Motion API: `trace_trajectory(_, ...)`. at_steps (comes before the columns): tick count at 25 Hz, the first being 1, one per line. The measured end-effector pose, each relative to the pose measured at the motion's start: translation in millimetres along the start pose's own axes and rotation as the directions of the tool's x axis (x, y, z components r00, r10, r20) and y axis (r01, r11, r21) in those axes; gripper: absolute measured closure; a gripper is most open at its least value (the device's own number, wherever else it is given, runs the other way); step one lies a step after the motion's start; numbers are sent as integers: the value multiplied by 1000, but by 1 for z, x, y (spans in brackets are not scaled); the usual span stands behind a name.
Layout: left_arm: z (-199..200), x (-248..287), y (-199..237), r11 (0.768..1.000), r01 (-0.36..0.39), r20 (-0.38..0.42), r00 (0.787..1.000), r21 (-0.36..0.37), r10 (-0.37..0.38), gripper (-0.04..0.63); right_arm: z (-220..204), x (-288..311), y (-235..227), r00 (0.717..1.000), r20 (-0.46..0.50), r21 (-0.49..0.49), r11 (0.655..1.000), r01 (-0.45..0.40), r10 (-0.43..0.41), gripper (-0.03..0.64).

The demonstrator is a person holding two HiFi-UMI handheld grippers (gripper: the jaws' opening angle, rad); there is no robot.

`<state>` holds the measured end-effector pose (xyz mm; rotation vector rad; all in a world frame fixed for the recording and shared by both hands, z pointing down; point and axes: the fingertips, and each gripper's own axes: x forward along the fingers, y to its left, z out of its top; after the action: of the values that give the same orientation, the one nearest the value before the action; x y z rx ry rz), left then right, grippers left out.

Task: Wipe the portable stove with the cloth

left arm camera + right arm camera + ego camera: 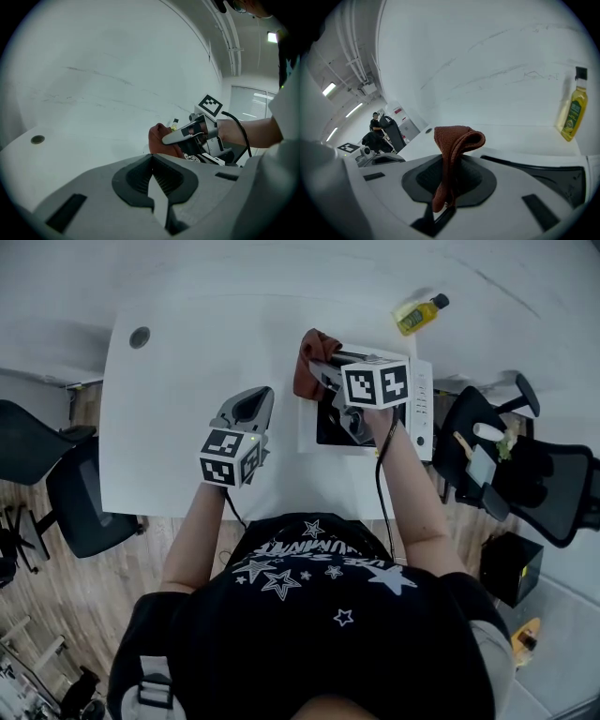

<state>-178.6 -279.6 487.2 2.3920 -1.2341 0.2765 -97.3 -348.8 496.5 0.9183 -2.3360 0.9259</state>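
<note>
The right gripper (321, 369) has its jaws clenched on only a narrow fold of the cloth (457, 138). Most of the fabric stands up past the tips in a loose hump over the left edge of the stove (421, 399). With so small a bite, dragging the cloth across the stove could pull it free, or the jaws themselves could scrape the surface instead of the fabric. A wide sweep toward the far right corner might also knock the bottle (420, 315), which stands near the stove on the table (187, 362). The left gripper (253, 404) rests on the table well left of the stove, its jaws pressed together on nothing, so it is not steadying the stove, and the stove may slide under a firm wipe. In the head view the right gripper and its marker cube cover much of the stove's dark top, so any dirt there is hidden. Whether the cloth touches the stove cannot be told. The stove's controls are too small to read.
</note>
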Motion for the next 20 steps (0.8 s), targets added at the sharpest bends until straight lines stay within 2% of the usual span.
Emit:
trace_trajectory(7,-6,2,7,999,-30,-17,999,-28,29,588,-7,17,-19,996,-89,6,1000,7,-7,553)
trace_trajectory(20,-8,9,-13,998,-53,-32,998,-25,52,588,-14,5,-38,994,-112,48,999,23,-18,553)
